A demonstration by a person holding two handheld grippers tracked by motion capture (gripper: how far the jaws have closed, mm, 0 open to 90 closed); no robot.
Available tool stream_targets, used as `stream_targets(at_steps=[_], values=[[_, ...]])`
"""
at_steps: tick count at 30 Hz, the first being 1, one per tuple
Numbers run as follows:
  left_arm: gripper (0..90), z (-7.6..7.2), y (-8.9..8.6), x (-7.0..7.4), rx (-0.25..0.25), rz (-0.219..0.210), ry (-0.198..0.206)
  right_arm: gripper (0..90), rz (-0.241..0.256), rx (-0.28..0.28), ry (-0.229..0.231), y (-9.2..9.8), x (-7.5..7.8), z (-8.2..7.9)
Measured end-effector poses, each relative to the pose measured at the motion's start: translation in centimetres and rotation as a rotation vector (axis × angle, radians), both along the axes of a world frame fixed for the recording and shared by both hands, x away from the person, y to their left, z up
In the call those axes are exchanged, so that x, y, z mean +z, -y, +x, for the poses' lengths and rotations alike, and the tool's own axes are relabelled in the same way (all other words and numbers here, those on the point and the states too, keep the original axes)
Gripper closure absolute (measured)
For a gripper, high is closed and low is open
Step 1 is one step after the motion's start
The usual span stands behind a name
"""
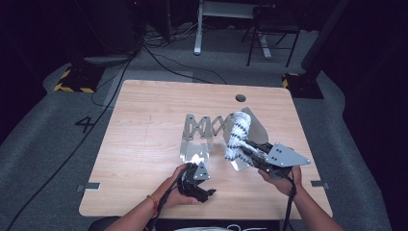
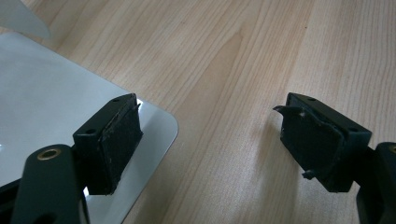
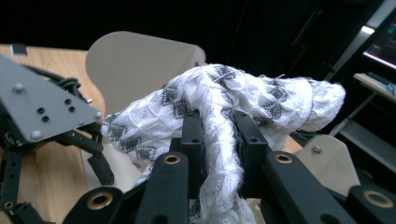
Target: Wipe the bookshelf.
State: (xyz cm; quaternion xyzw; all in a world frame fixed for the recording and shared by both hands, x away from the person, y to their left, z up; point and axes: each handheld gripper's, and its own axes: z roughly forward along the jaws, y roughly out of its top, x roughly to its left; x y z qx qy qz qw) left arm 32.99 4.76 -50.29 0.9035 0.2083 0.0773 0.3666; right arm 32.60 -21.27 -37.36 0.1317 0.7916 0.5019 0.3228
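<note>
Steadiness on the left matters most here; your left gripper (image 1: pixel 199 177) sits low at the near edge of the table (image 1: pixel 144 144), just beside the near corner of the left metal plate (image 1: pixel 194 153), and in the left gripper view its jaws stand spread wide with nothing between them, one pad (image 2: pixel 119 140) hanging over the rounded plate corner and the other (image 2: pixel 313 142) over bare wood; if you mean to brace the rack, slide that pad a little further onto the plate so you catch metal and not just air. Moving across, the scissor-link frame (image 1: pixel 207 126) joins the left plate to the taller right plate (image 1: pixel 255 126), which stands tilted; keep the frame from folding while you work. Further right, the patterned white cloth (image 1: pixel 236 137) is draped over the right plate, hanging down its near face; your right gripper (image 1: pixel 254 155) pinches it, and in the right gripper view the jaws are pressed onto a bunched fold of the cloth (image 3: pixel 219 121) with the plate's rounded top (image 3: pixel 140 60) rising behind. My read is that you are seating the cloth on the plate; lift gently, since the knit looks loose and could snag on the plate edge; whether the cloth's far end has cleared the top I cannot tell.
</note>
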Motion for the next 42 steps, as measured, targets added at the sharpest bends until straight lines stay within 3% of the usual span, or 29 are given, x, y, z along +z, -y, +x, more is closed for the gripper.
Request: stream_targets(at_steps=[2, 6, 9, 14, 17, 20, 24, 28, 33, 42], values=[[20.1, 0.0, 0.0, 0.0, -0.001, -0.002, 0.000, 77.5, -0.055, 0.004, 0.025, -1.1, -0.5, -0.2], [20.0, 0.0, 0.0, 0.0, -0.002, -0.003, 0.000, 77.5, -0.146, 0.015, 0.027, -2.8, -2.2, 0.2], [20.1, 0.0, 0.0, 0.0, -0.001, -0.004, 0.000, 77.4, -0.189, -0.004, -0.005, -3.2, -3.6, 1.1], [20.0, 0.0, 0.0, 0.0, -0.003, -0.003, 0.003, 77.2, -0.191, -0.067, -0.080, -2.5, -5.2, 2.8], [20.0, 0.0, 0.0, 0.0, -0.003, -0.004, 0.003, 76.9, -0.194, -0.099, -0.051, -2.3, -5.1, 2.5], [20.0, 0.0, 0.0, 0.0, -0.004, -0.002, 0.001, 76.9, -0.186, -0.124, 0.028, -2.2, -4.3, 1.8], [19.9, 0.0, 0.0, 0.0, -0.004, -0.002, 0.001, 77.0, -0.152, -0.163, 0.094, -1.9, -3.1, 1.5], [19.9, 0.0, 0.0, 0.0, -0.004, -0.002, 0.001, 77.0, -0.167, -0.184, 0.162, -2.3, -2.1, 1.5], [20.0, 0.0, 0.0, 0.0, -0.003, -0.003, 0.002, 77.0, -0.201, -0.169, 0.180, -3.0, -1.9, 1.9], [20.0, -0.1, 0.0, 0.0, 0.000, -0.003, 0.002, 77.0, -0.210, -0.163, 0.143, -4.4, -2.3, 3.7]])
